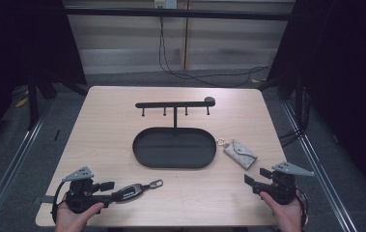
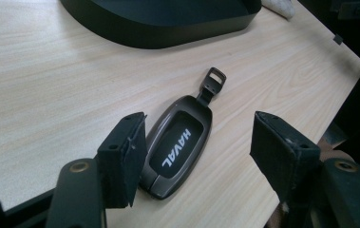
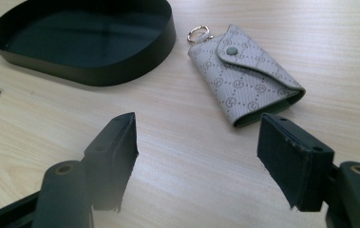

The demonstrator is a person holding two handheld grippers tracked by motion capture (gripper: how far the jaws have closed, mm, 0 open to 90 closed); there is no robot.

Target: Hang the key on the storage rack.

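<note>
The left tool [image 1: 107, 186] lies low near the front left corner of the surface [image 1: 103, 125], with its 2 jaws wide apart. The car key [image 2: 177, 145] lies flat on the surface between these jaws, and one jaw is just beside its edge, though I cannot tell if it touches. The metal loop of the key points away, toward the black tray [image 1: 175, 147] in the middle of the surface. To do this step well, I think the left tool should go a little more forward, so that the pads stand on the 2 long sides of the key body and not at its rounded end. Then it should close slowly and straight, because the smooth shell may slip or turn.

Behind the tray stands a rack [image 1: 173, 104] with 4 small hooks. The loop should stay free for a hook if the key is to hang there.

Right of the tray lies a grey key pouch [image 3: 244, 76] with a gold ring, apart from the tray wall. The right tool [image 1: 254, 181], near the front right corner, holds nothing; its jaws are apart and aim toward the pouch. It should wait out of the way.
</note>
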